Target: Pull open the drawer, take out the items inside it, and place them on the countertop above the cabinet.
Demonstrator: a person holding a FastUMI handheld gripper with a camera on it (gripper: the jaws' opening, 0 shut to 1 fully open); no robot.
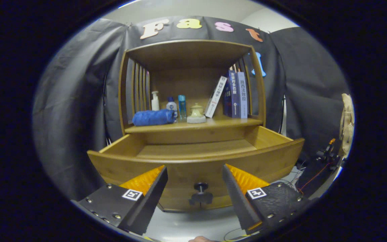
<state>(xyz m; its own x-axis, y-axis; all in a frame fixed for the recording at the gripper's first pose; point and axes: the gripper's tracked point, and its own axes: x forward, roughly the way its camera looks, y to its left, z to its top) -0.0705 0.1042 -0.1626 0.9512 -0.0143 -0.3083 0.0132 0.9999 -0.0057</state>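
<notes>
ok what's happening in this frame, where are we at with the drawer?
A handheld gripper sits open in front of a small wooden cabinet, fingers spread to either side of the drawer knob, touching nothing. The drawer is pulled out and what shows of its inside looks bare. On the countertop above lie a rolled blue towel, three small bottles, a small lidded jar and some books. So the items may already be out, though the near part of the drawer floor is hidden.

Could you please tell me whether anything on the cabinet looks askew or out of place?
One white book leans against the upright blue books. The drawer stands open. The gripper is open before the knob.
</notes>
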